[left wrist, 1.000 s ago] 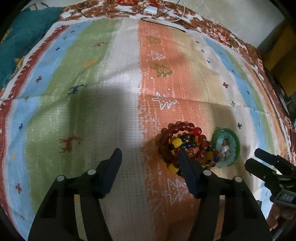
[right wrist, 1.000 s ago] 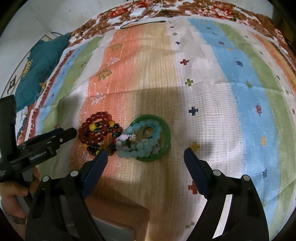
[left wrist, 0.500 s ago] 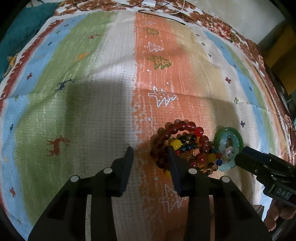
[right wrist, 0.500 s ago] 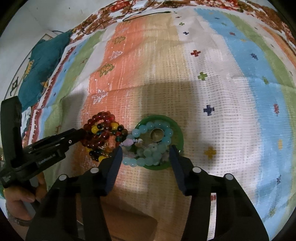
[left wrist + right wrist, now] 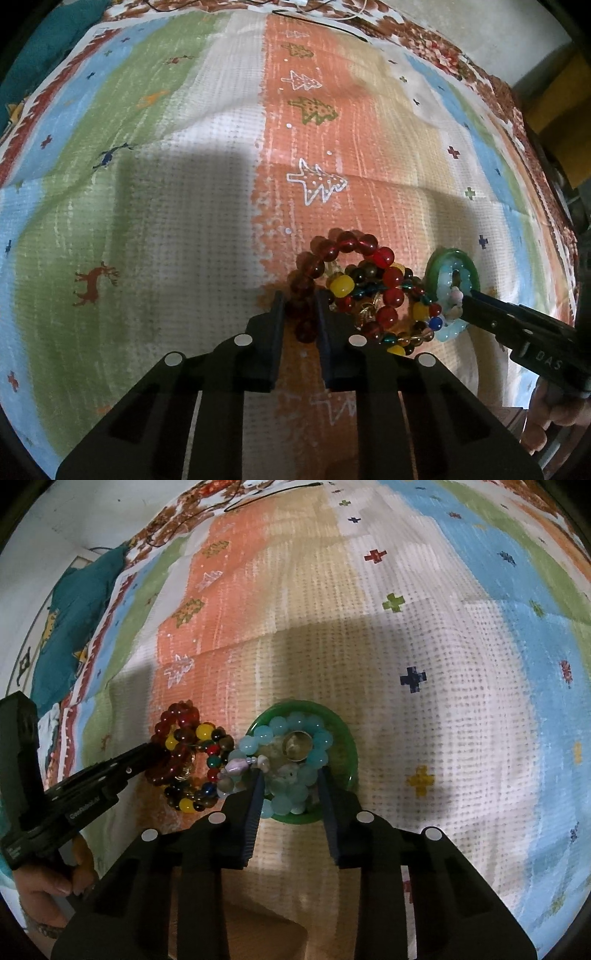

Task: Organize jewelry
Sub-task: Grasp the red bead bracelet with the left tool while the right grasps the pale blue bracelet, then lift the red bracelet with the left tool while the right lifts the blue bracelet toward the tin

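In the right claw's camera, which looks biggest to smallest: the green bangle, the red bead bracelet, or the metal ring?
1. Green bangle
2. Red bead bracelet, partly hidden, so less sure
3. Metal ring, clearly smallest

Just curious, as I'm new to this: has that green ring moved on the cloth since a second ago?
No. The green bangle lies in the same spot relative to the yellow cross; only the camera has closed in.

A bead bracelet pile (image 5: 188,757) is lying on the cloth (image 5: 424,635), touching the bangle (image 5: 345,746) on its right.
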The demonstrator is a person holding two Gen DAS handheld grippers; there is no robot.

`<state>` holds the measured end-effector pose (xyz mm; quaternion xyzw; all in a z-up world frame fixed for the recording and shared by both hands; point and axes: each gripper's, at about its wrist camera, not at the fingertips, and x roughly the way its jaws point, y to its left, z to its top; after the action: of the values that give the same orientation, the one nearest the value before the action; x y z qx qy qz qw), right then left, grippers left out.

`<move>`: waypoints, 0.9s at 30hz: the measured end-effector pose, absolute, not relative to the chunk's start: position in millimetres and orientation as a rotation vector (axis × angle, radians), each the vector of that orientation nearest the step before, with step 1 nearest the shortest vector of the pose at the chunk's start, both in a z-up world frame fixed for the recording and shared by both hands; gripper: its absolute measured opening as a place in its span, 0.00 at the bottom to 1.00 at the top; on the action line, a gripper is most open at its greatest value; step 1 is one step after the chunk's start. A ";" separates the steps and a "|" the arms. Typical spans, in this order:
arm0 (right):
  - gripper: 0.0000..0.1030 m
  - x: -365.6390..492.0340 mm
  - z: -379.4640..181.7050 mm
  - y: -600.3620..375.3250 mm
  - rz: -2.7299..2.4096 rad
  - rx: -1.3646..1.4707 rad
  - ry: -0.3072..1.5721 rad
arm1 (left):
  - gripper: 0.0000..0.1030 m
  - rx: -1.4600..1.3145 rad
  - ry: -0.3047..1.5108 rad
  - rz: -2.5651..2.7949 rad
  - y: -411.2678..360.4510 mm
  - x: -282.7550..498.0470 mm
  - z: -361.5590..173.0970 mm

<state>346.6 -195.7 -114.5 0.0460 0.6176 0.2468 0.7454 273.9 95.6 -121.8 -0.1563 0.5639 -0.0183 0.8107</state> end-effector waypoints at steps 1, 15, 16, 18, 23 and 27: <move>0.28 347.3 -115.1 -195.6 0.538 0.103 1.352 | 0.13 -0.345 1.204 -0.045 96.2 274.2 -122.3; 0.12 346.9 -103.9 -199.4 0.533 0.063 1.328 | 0.12 -0.307 1.190 -0.046 91.2 273.2 -104.7; 0.12 346.2 -101.7 -199.8 0.535 0.060 1.323 | 0.12 -0.303 1.184 -0.047 90.8 272.3 -102.0; 0.12 343.8 -94.3 -199.7 0.539 0.046 1.304 | 0.12 -0.303 1.174 -0.051 89.8 269.9 -95.9; 0.12 335.5 -74.9 -199.4 0.557 0.017 1.250 | 0.12 -0.307 1.146 -0.064 89.9 263.4 -81.3; 0.12 326.6 -63.7 -196.7 0.562 -0.036 1.209 | 0.12 -0.308 1.123 -0.066 91.3 258.8 -71.6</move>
<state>326.6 -196.7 -63.7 -0.0169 0.5608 0.2607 0.7857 258.8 91.3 -71.6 -0.1456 0.5302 -0.0313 0.8347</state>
